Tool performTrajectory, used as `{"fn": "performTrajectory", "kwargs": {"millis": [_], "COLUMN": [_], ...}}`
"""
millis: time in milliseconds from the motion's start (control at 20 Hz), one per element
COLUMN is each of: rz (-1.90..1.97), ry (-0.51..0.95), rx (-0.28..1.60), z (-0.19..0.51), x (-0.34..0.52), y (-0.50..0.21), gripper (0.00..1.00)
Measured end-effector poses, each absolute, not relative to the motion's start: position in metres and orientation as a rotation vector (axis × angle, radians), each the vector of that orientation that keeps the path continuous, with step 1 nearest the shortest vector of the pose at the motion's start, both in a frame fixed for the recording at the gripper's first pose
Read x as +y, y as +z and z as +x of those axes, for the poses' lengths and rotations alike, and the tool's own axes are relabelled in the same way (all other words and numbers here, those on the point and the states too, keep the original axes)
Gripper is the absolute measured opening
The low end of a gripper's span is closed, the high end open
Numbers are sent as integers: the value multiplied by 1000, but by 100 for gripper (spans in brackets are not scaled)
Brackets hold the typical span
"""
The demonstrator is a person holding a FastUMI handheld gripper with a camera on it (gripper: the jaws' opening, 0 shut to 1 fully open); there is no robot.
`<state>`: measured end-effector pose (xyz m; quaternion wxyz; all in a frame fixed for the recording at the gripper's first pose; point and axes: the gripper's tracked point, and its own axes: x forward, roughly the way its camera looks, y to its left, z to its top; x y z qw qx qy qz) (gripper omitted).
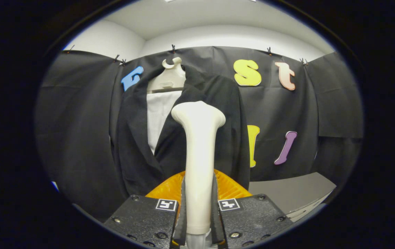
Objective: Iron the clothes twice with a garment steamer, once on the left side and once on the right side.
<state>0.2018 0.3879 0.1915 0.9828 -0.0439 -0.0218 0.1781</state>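
A cream-white garment steamer (199,152) stands upright between my fingers, its handle pinched by both and its wide head pointing up. My gripper (199,211) is shut on that handle. Beyond the steamer hangs a black jacket (138,145) on a pale hanger (169,77) against the booth wall, open at the front over a white panel (159,114). The steamer's head sits in front of the jacket's right half, near the lapel. How far the head is from the cloth I cannot tell.
A grey table surface (294,193) lies at the lower right, beyond my fingers. The black booth cloth (76,121) wraps around behind and beside the jacket. An orange ribbed part (230,186) shows just behind the fingers.
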Motion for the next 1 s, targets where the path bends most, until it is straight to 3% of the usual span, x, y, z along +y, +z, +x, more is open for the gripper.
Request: {"fn": "performTrajectory", "kwargs": {"millis": [1000], "rz": [-216], "ry": [347], "rx": [168], "z": [183], "x": [359], "y": [36], "gripper": [30]}}
